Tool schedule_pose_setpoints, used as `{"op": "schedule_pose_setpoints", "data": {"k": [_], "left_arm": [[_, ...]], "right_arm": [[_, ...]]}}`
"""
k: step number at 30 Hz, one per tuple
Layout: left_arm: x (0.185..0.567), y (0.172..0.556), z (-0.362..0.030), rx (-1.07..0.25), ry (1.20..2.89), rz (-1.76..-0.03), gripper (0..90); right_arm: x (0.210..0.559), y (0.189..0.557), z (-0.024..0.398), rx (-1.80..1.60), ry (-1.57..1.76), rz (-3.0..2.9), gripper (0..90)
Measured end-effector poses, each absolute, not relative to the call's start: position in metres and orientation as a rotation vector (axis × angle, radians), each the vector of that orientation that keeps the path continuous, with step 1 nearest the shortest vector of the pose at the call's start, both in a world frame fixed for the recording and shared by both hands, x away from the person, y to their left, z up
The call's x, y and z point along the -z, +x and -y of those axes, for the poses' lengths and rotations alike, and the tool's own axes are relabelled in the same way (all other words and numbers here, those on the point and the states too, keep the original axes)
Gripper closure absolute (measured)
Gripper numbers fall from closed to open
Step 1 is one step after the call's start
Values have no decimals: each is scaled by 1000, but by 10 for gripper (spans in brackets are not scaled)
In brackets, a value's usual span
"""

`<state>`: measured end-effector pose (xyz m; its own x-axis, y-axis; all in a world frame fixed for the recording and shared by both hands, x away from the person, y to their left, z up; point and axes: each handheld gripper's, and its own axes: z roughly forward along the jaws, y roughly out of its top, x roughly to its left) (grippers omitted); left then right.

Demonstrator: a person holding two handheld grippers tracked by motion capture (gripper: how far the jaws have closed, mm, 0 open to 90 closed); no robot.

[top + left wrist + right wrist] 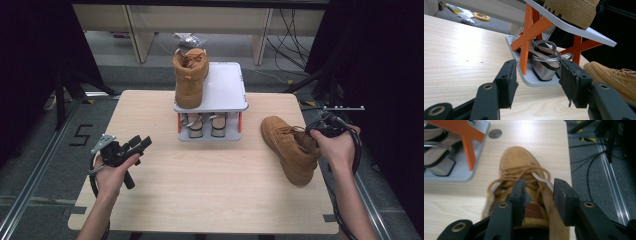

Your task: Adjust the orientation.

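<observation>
- Gripping the collar of a tan boot (291, 147), the right hand-held gripper (320, 131) sits at the right side of the surface (210, 195); in the right gripper view one jaw stands inside the boot's opening and the other outside it, with the collar wall (549, 202) between them.
- The boot held by the right hand-held gripper rests on the surface, tilted, toe pointing toward the far end, just right of the rack (225, 85).
- The orange-brown laces (524, 173) lie loose over the tongue.
- The left hand-held gripper (141, 145) is released: its jaws stand apart with nothing between them, held above the left part of the surface and aimed at the rack.
- The left hand (110, 172) holds that hand-held gripper well apart from the boot.
- The rack is a grey two-level shelf with orange cross-braces (529, 32), standing at the far middle of the surface.
- A second tan boot (190, 77) stands upright on the left half of the top shelf.
- A pair of strappy sandals (205, 125) occupies the lower shelf, side by side; a metal ring (549, 58) shows on the strap of one.
- The right half of the top shelf is bare grey.
</observation>
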<state>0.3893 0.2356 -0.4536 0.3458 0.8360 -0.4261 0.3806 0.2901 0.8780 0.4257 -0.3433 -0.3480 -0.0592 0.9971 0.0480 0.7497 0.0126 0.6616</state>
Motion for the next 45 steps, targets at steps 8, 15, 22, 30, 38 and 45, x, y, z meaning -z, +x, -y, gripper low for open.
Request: {"op": "schedule_pose_setpoints", "data": {"k": [8, 15, 22, 30, 38, 45], "left_arm": [[454, 389, -235, -444, 1317, -1257, 468], [456, 389, -234, -431, 1316, -1251, 468], [454, 388, -237, -435, 1308, -1259, 468], [456, 389, -236, -419, 1308, -1257, 470], [458, 389, -234, -407, 1318, -1257, 472], [460, 389, -233, -395, 1319, -1266, 473]], "right_arm": [[366, 428, 366, -689, 1801, -1934, 623], [379, 431, 364, -639, 1922, -1946, 616], [385, 439, 365, -590, 2002, -1997, 617], [392, 444, 365, -547, 2123, -2005, 608], [393, 447, 363, -526, 2126, -2053, 676], [393, 453, 362, -477, 2123, -2059, 757]]}}
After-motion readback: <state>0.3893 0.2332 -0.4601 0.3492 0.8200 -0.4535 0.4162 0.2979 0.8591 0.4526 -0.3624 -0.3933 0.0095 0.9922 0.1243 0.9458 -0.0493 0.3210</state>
